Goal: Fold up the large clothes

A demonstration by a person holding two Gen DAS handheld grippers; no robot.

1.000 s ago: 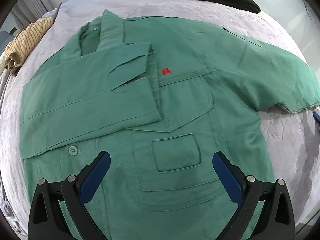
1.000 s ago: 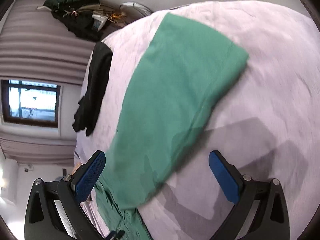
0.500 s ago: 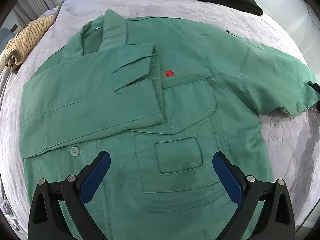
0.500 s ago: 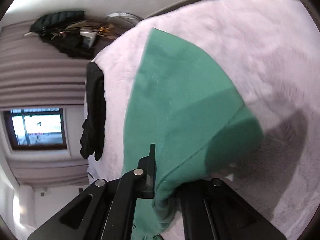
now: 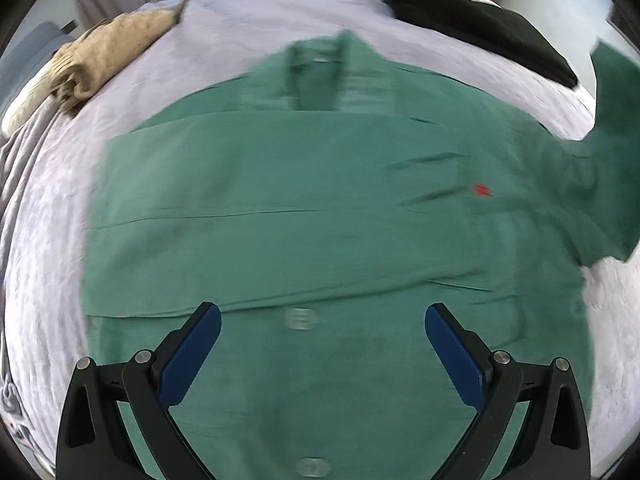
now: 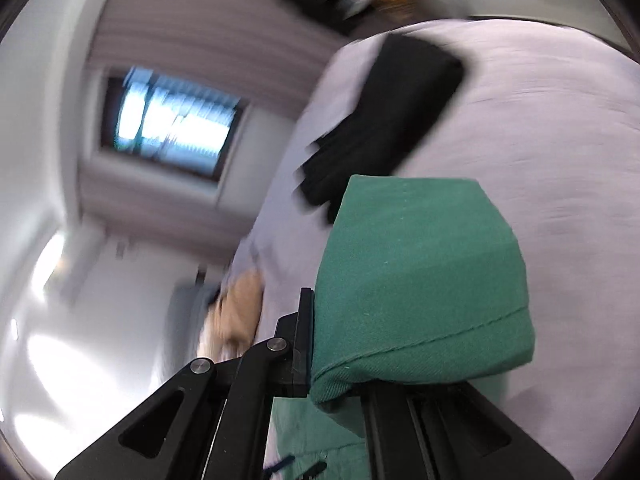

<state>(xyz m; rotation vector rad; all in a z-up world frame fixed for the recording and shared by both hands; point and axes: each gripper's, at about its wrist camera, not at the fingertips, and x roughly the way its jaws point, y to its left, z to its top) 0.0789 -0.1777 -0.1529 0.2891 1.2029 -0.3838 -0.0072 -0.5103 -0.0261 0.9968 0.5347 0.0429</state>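
Green shirt (image 5: pixel 320 208) spread flat on pale bed cover (image 5: pixel 248 28), one sleeve folded across chest, other sleeve (image 6: pixel 420 276) lifted off bed at right, clamped in right gripper (image 6: pixel 336 364); left gripper (image 5: pixel 322 350) gaping wide above buttons (nothing held).

No readable text; small red emblem (image 5: pixel 482 190) on green shirt (image 5: pixel 320 220), illegible.

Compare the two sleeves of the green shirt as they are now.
The left sleeve lies folded flat across the shirt's chest; the right sleeve is lifted off the bed. Nothing grips the left sleeve, since the left gripper hangs open above it; the right gripper is clamped on the right sleeve's cuff. Both are the same green cloth.
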